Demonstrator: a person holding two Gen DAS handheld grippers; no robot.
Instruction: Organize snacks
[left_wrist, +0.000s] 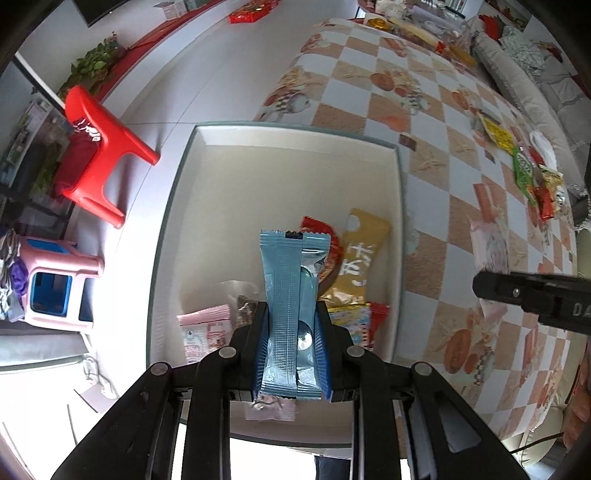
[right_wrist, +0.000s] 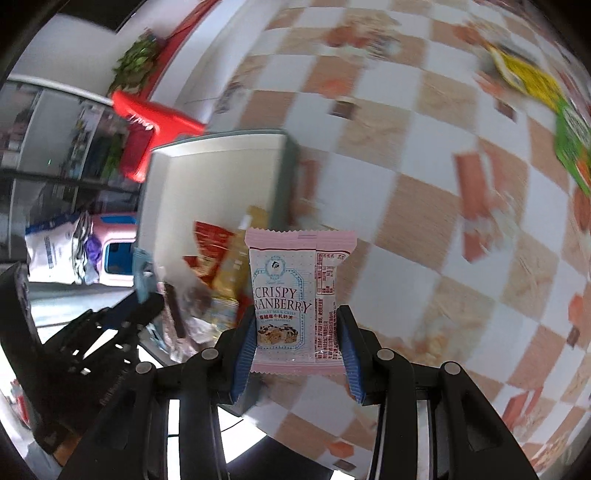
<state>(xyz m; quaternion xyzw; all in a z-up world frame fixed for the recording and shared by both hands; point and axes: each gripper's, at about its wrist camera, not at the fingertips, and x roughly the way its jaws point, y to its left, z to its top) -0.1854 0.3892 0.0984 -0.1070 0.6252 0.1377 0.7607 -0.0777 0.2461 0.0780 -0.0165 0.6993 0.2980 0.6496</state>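
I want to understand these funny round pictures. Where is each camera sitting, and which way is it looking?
Left wrist view: sits on the left claw, looking down into the white box; its own black fingers pinch a blue snack packet; the other claw's tip pokes in at right.
Right wrist view: sits on the right claw, looking down over the checkered tablecloth; its fingers hold a pink cranberry packet; the left claw shows at left.
Both views share the white box, red stool and tablecloth.

Right gripper grips a pink cranberry packet — above checkered cloth.
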